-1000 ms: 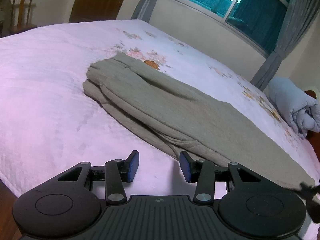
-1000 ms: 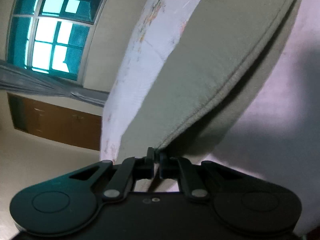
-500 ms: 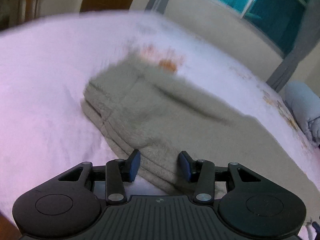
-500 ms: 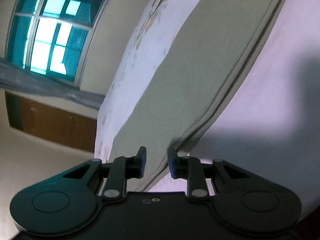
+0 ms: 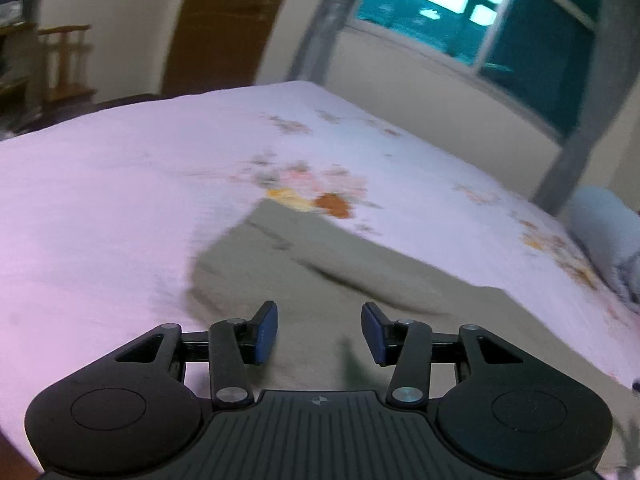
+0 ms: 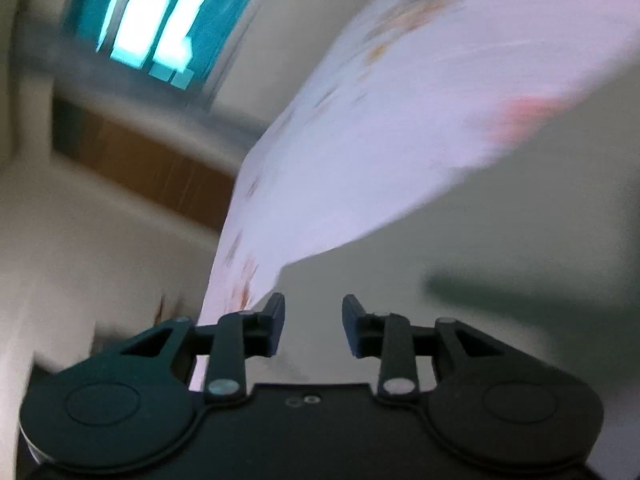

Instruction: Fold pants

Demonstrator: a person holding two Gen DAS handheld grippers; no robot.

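The grey-green pants (image 5: pixel 320 280) lie folded lengthwise on the pale pink bed (image 5: pixel 100 200), stretching from the centre towards the right. My left gripper (image 5: pixel 319 330) is open and empty, low over the near part of the pants. In the tilted, blurred right wrist view the pants (image 6: pixel 500 260) fill the lower right. My right gripper (image 6: pixel 313 326) is open and empty, just over the pants near their edge.
The bed sheet has a floral print (image 5: pixel 312 188) beyond the pants. A rolled light-blue quilt (image 5: pixel 604 232) lies at the far right. A window with grey curtains (image 5: pixel 460 8) is behind the bed, a wooden door (image 5: pixel 224 20) and a chair (image 5: pixel 64 64) to the left.
My right gripper has opened and let go of the pants edge, then swung over the pants. My left gripper, still open, has moved forward from the bed's edge to above the pants.
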